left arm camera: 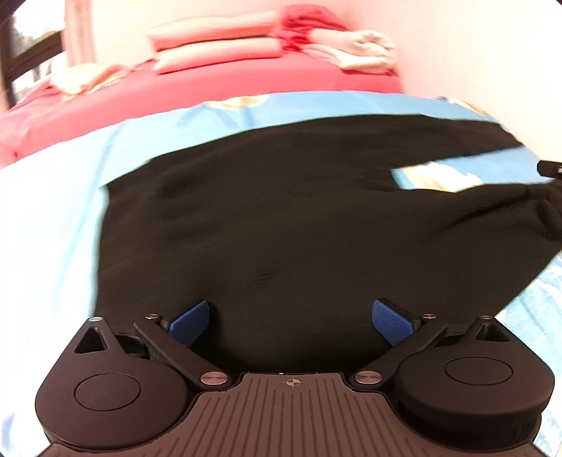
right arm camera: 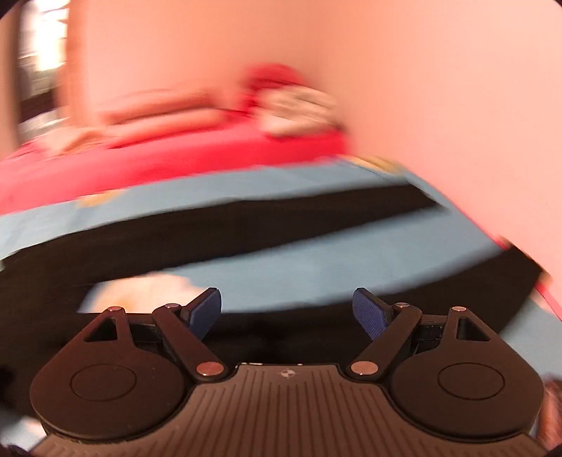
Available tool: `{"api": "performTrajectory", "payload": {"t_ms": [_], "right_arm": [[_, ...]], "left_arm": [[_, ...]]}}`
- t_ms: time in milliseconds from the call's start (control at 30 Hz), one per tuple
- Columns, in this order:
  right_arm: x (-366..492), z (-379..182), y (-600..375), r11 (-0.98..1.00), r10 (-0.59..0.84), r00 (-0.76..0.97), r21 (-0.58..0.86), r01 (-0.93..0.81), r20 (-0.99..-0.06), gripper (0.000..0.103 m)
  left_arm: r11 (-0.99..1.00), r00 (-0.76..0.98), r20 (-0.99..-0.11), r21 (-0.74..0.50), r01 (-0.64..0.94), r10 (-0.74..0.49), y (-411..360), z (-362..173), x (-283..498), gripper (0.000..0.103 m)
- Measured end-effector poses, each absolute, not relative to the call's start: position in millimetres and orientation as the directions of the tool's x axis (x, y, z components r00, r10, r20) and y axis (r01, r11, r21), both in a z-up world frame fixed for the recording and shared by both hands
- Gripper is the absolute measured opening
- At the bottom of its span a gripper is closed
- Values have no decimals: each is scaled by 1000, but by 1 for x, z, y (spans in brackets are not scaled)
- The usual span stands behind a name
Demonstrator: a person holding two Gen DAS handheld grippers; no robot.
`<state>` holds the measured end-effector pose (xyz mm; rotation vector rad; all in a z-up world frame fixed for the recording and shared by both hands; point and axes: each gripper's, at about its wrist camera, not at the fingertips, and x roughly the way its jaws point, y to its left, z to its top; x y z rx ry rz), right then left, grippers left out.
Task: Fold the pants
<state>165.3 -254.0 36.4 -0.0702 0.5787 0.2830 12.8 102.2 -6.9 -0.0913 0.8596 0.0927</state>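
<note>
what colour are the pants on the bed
Black pants, spread on a light blue sheet; clearest in the left wrist view.

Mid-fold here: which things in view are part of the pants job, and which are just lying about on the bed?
Part of the job:
- black pants, spread flat on the blue sheet
- left tool, open over the pants
- right tool, open, holding nothing

Lying about:
- pink pillows
- red cloth
- white laundry pile
- red bedcover
</note>
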Motion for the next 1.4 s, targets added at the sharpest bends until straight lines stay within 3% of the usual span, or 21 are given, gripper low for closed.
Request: {"api": "performTrajectory", "payload": {"t_ms": [100,200,300,400,467,600,700,800,867,900,933,1033,1133,1233,1333,1400], "right_arm": [[156,45,-208,866,445,745,29,-499,-497,86],[156,45,-147,711,580,611,-31,-703,-538,87],[153,45,-80,581,610,549,-149,-800,-571,82],[155,41,-18,424,671,421,-151,-893,-610,75],[154,35,22,320,678,338,-151,-935,-653,64],[144,15,76,117,625,206,-170,-978,-753,62],[145,-7,93,90,609,192,-173,-981,-769,63],[166,-4,98,181,623,122,-9,-983,-773,38],[164,-2,100,214,637,138,2,-977,-758,16],[160,0,101,228,641,151,-2,-974,-752,8],[154,5,104,230,645,163,-14,-973,-746,7],[146,7,122,206,646,186,-65,-976,-740,7],[153,-6,129,235,652,179,-28,-972,-737,10],[159,7,117,225,651,131,25,-974,-748,26],[169,30,87,245,702,129,68,-967,-701,54],[185,36,71,323,713,171,103,-941,-680,57]], "left_arm": [[983,657,-750,-58,-176,74,122,-7,-8,103],[976,671,-733,-51,-211,107,127,-12,-29,103],[973,700,-702,-41,-225,133,123,-15,-42,103],[969,706,-695,-61,-241,132,125,-17,-44,103],[969,711,-691,-64,-239,130,126,-17,-44,103],[969,723,-681,-77,-233,120,128,-16,-47,103],[967,734,-672,-105,-233,104,132,-16,-49,103],[964,742,-664,-127,-233,92,135,-15,-50,103],[964,742,-664,-129,-235,92,134,-15,-51,103],[964,742,-664,-127,-235,93,134,-15,-51,103],[964,743,-663,-127,-236,95,133,-15,-52,103],[961,748,-658,-143,-238,87,135,-14,-53,103],[960,747,-659,-147,-240,86,135,-14,-54,103],[960,748,-658,-147,-237,83,136,-14,-52,103],[959,751,-655,-157,-234,76,138,-14,-53,103],[960,750,-657,-154,-234,78,138,-14,-52,103]]}}
